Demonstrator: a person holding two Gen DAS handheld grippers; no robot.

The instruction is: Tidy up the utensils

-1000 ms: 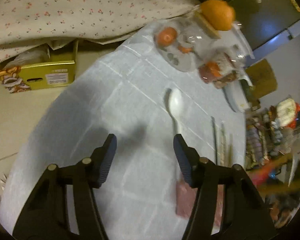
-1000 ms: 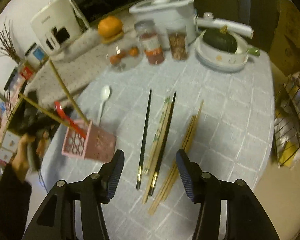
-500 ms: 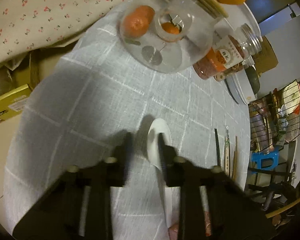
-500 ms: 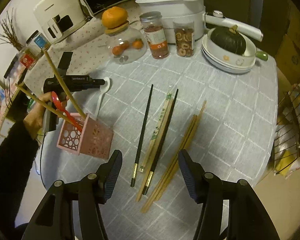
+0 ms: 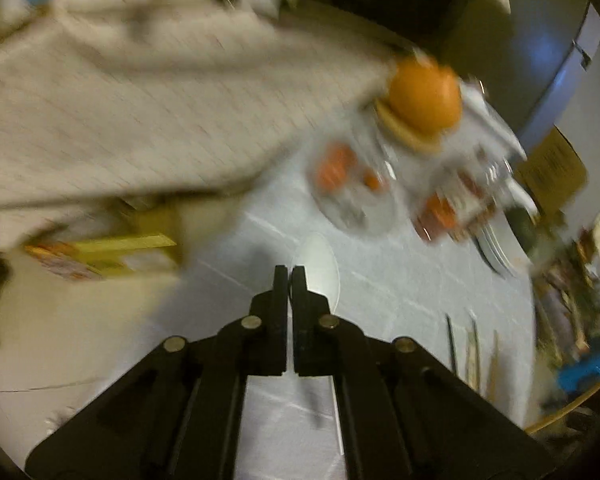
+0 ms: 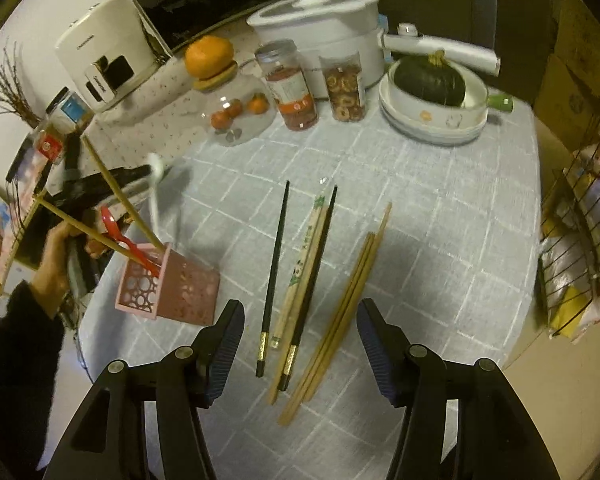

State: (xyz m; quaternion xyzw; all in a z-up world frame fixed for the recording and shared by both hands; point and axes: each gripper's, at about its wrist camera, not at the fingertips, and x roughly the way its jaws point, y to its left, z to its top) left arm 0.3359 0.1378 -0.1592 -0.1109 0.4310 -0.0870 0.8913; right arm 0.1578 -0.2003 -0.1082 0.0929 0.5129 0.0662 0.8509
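Left claw: your left claw point(image 5: 288, 280) has its jaws pinched shut on the white spoon point(image 5: 320, 264), lifted off the desk point(image 6: 440, 216).
Right claw: your right claw point(image 6: 300, 344) hangs with jaws apart above the near ends of the chopsticks point(image 6: 300, 280), holding nothing.
Holder: the pink utensil holder point(image 6: 180, 288) stands at the desk's left edge, with a red spoon point(image 6: 128, 240) and two chopsticks in it.

Black fingers point(image 6: 224, 344), blue pads, seemingly dark sleeve point(image 6: 16, 344).

Six chopsticks point(image 6: 314, 280) lie on the table, two more stand in one pink holder point(image 6: 180, 292).
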